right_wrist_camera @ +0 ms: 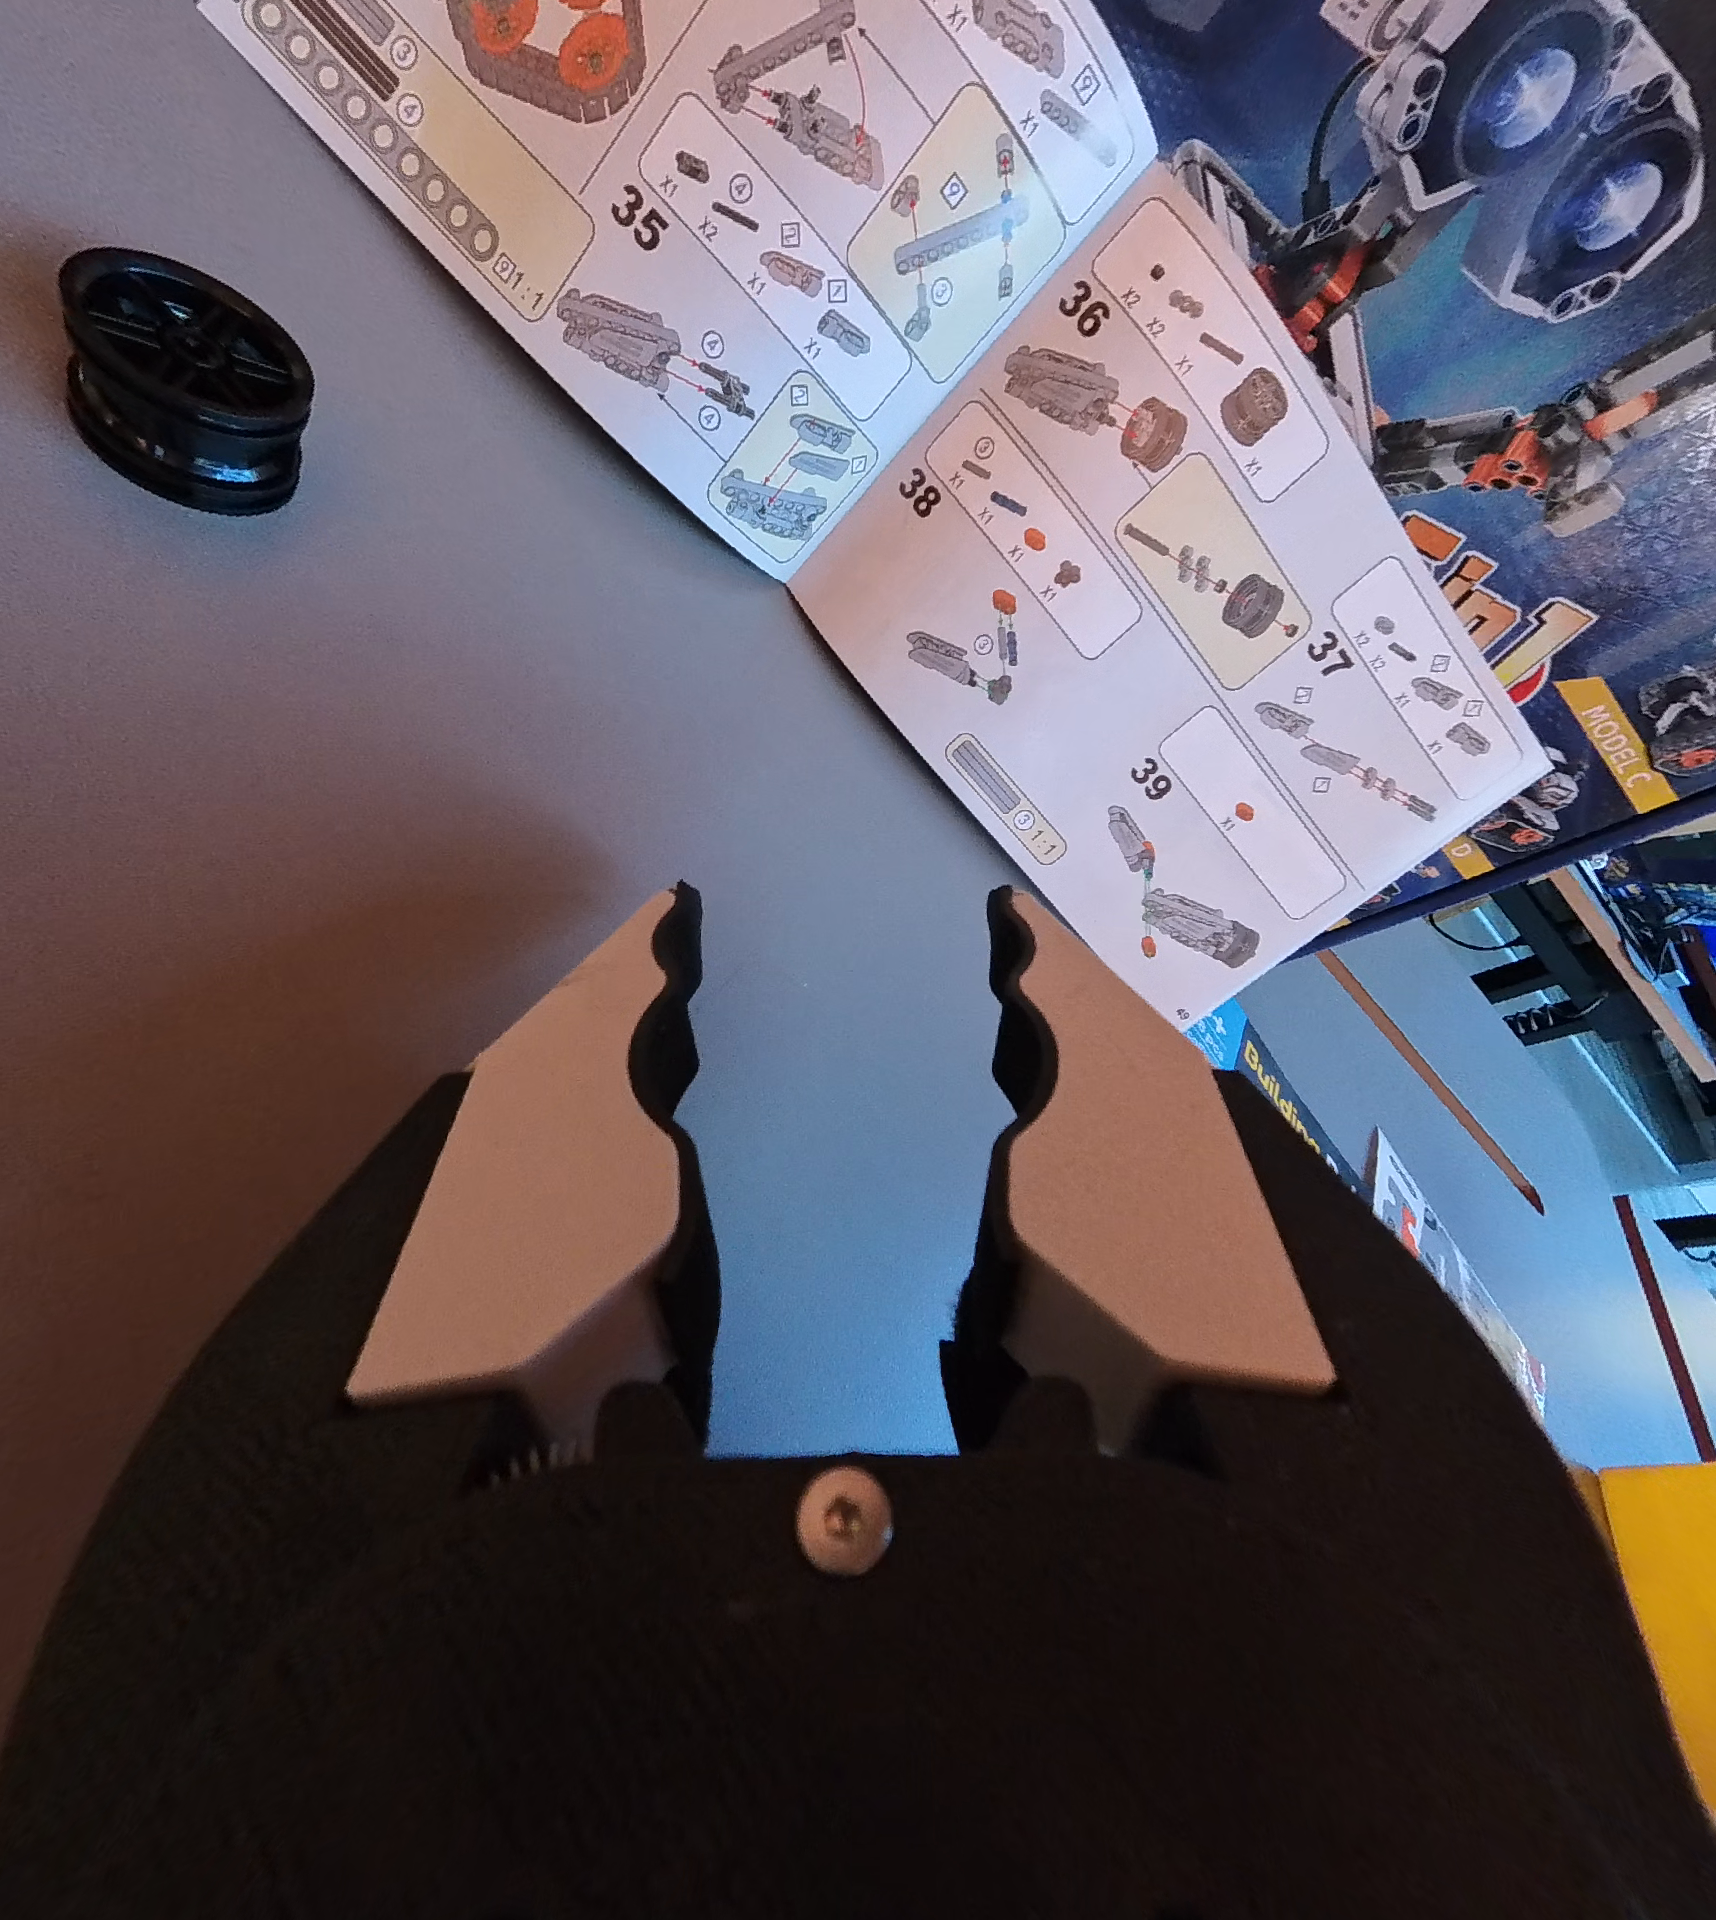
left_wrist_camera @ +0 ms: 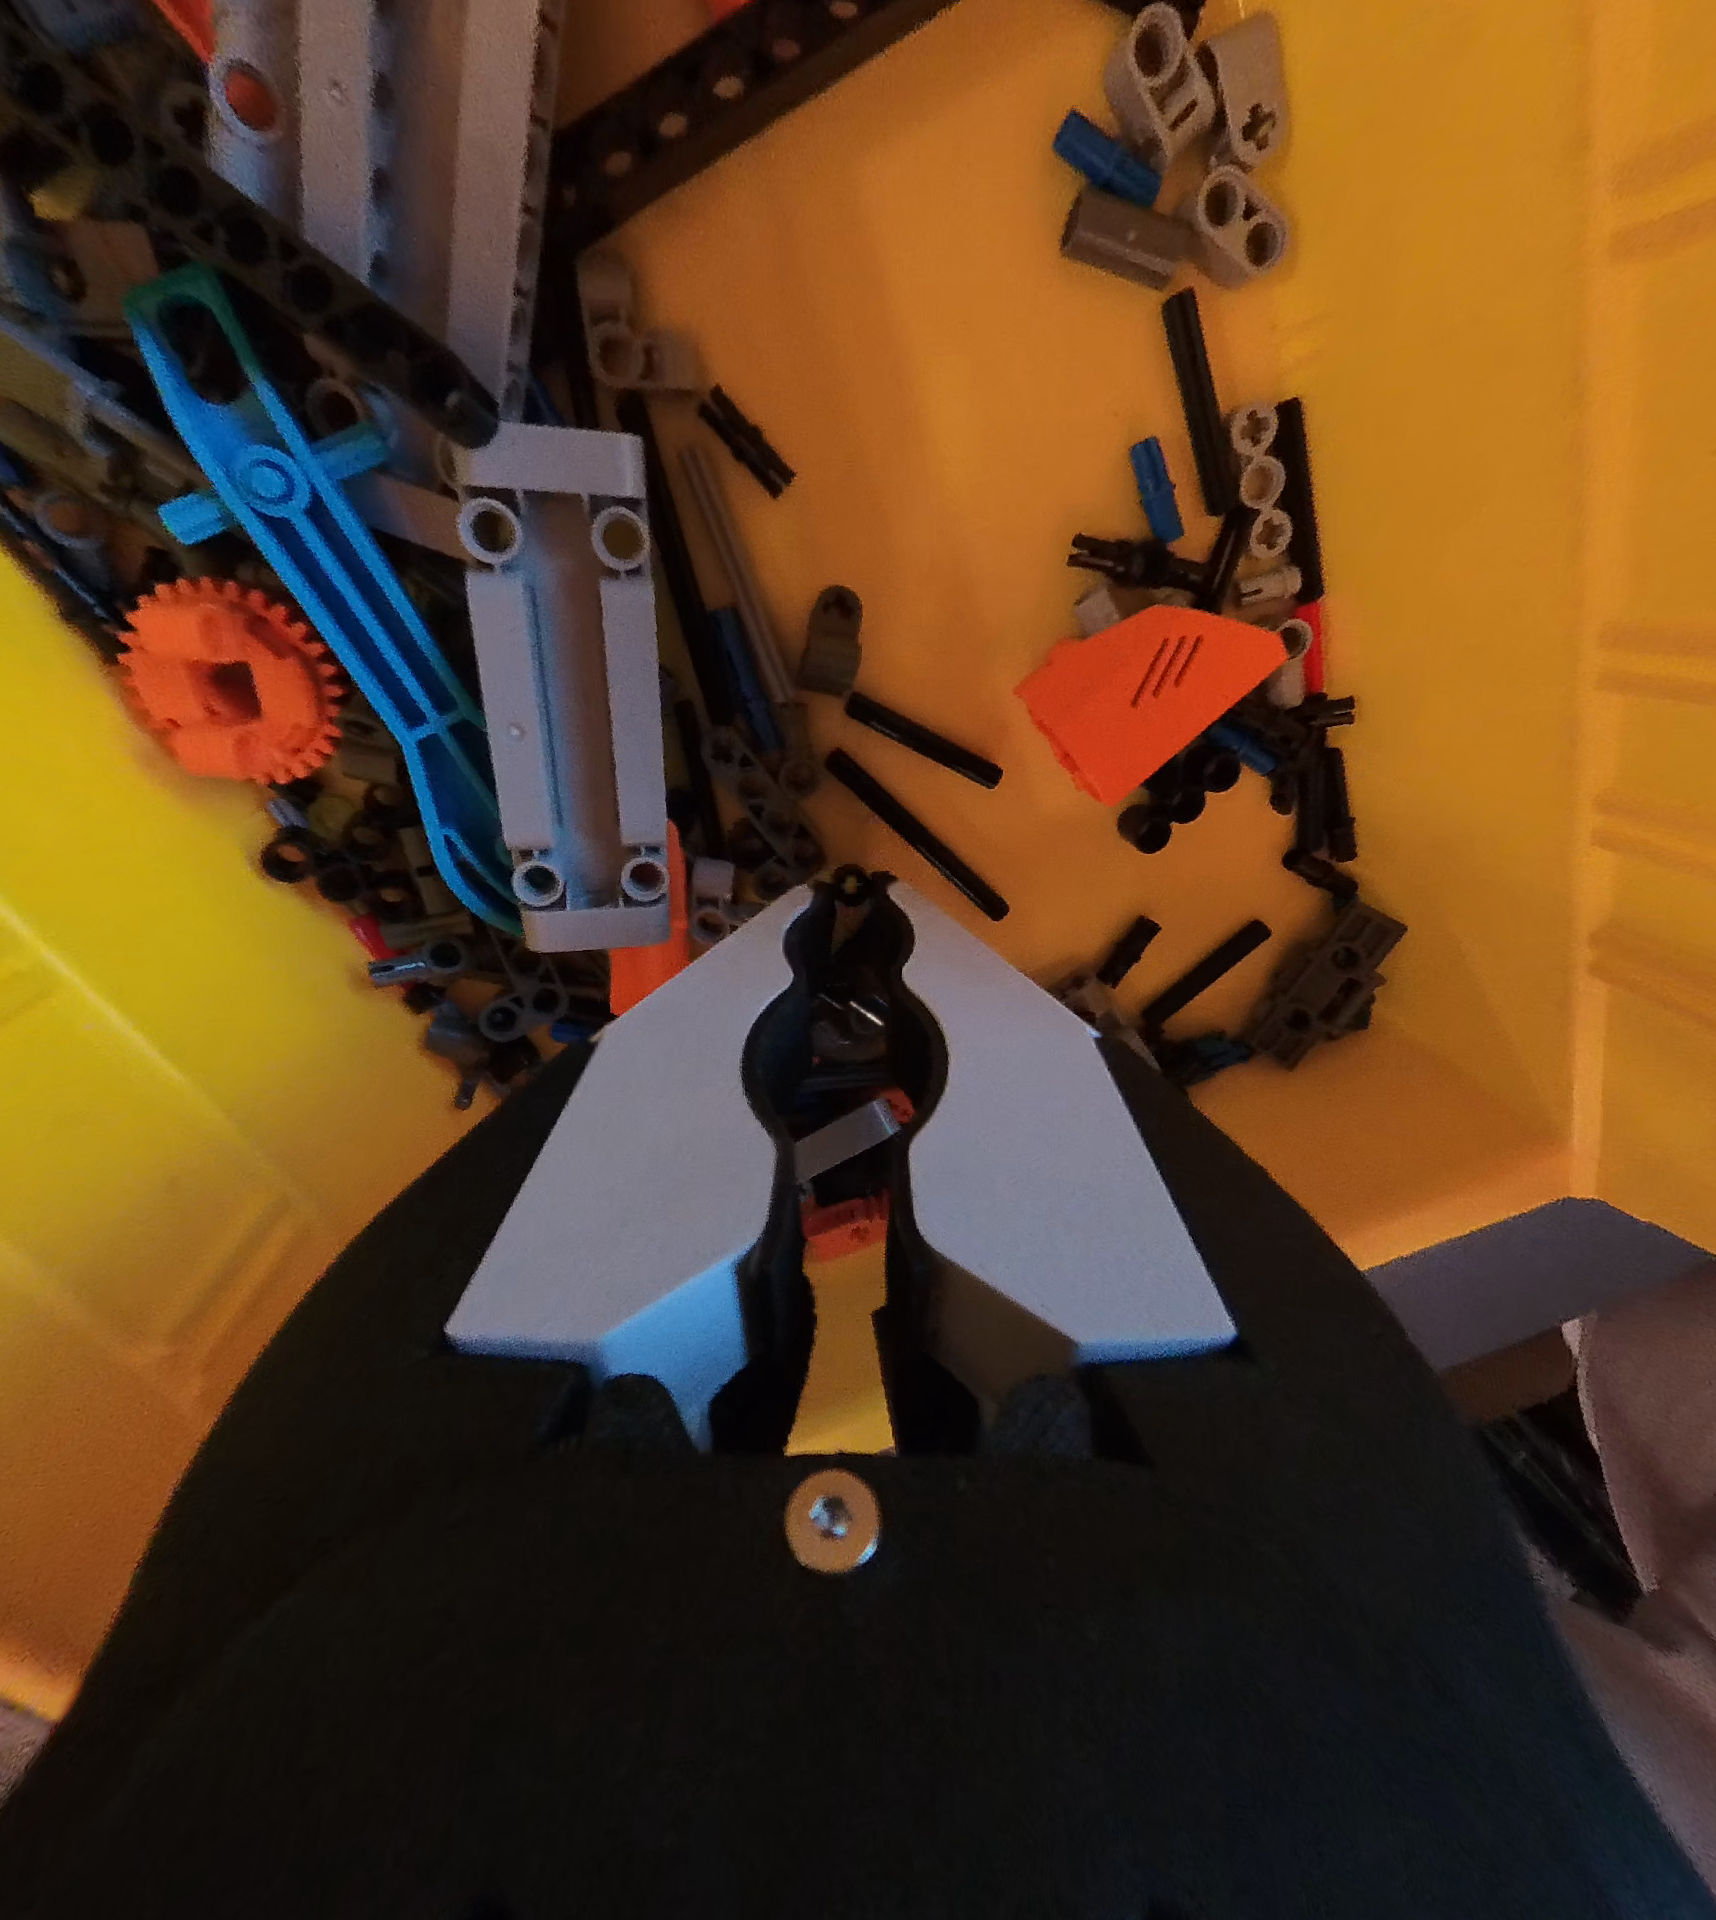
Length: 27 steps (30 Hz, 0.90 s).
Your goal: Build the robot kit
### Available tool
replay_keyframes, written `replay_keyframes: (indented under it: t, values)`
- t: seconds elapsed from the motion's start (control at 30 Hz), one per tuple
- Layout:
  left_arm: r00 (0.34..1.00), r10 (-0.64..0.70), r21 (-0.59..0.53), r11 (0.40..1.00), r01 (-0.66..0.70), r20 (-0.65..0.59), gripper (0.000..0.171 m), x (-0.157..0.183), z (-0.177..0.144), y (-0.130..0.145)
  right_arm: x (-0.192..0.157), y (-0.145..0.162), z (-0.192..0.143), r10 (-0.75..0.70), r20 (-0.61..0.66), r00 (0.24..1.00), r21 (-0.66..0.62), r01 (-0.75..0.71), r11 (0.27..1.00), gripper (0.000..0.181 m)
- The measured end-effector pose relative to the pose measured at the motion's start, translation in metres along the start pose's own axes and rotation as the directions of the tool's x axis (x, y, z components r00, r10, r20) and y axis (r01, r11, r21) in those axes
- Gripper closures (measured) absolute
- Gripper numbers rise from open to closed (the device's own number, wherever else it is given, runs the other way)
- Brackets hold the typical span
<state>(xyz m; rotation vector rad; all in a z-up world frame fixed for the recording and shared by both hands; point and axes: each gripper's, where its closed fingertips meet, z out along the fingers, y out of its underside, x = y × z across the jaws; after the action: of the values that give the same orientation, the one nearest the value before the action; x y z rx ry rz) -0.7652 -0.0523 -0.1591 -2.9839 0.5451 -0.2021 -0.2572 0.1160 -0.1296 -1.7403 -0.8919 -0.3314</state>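
Left wrist view: the left gripper [left_wrist_camera: 852, 894] is inside a yellow bin [left_wrist_camera: 1456, 935] of loose building pieces, its jaws closed on a small black pin [left_wrist_camera: 850, 885] at the tips. Right wrist view: the right gripper [right_wrist_camera: 841, 906] hangs with jaws apart over the grey tabletop [right_wrist_camera: 418, 727], near an open instruction booklet [right_wrist_camera: 937, 416]; a black wheel [right_wrist_camera: 186, 379] lies well apart.

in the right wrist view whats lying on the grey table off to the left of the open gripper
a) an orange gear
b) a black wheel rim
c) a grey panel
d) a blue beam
b: a black wheel rim lies alone on the grey table, apart from the right gripper, whose jaws stand wide apart with nothing between them.
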Motion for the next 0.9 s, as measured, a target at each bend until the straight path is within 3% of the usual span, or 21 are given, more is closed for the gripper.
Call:
replay_keyframes:
  t: [0.17, 0.3, 0.4, 0.5, 0.57, 0.67, 0.8, 0.9]
  values:
    - [1.0, -0.018, 0.086, 0.996, 0.019, -0.006, 0.167, 0.007, -0.027, -0.006, 0.0, 0.001, 0.001, -0.001, 0.003, 1.0, -0.008, 0.001, 1.0, 0.127]
    - [1.0, 0.01, 0.229, 0.973, -0.011, 0.005, 0.167, 0.031, -0.075, -0.019, 0.001, 0.003, 0.002, 0.009, -0.005, 1.0, -0.02, -0.009, 1.0, 0.128]
    - [0.995, 0.095, 0.348, 0.933, -0.095, 0.016, 0.167, 0.075, -0.117, -0.039, 0.002, 0.003, 0.002, 0.012, -0.005, 1.0, -0.023, -0.012, 1.0, 0.128]
    - [0.962, 0.272, 0.412, 0.878, -0.246, -0.005, 0.167, 0.149, -0.135, -0.067, 0.002, 0.004, 0.002, 0.017, -0.003, 1.0, -0.029, -0.017, 0.999, 0.129]
    - [0.923, 0.382, 0.392, 0.856, -0.336, -0.044, 0.167, 0.202, -0.122, -0.085, 0.003, 0.005, 0.003, 0.022, -0.01, 1.0, -0.037, -0.023, 0.999, 0.129]
    - [0.873, 0.486, 0.281, 0.844, -0.456, -0.045, 0.167, 0.254, -0.071, -0.111, 0.005, 0.006, 0.003, 0.014, -0.029, 0.999, -0.044, -0.015, 0.999, 0.129]
    - [0.899, 0.436, 0.156, 0.891, -0.426, -0.033, 0.167, 0.269, -0.001, -0.149, 0.004, 0.005, 0.002, -0.009, -0.048, 0.999, -0.049, 0.006, 0.999, 0.132]
    - [0.931, 0.365, 0.119, 0.924, -0.362, 0.003, 0.167, 0.26, 0.026, -0.169, 0.004, 0.006, 0.003, 0.007, -0.043, 0.999, -0.059, -0.009, 0.998, 0.132]
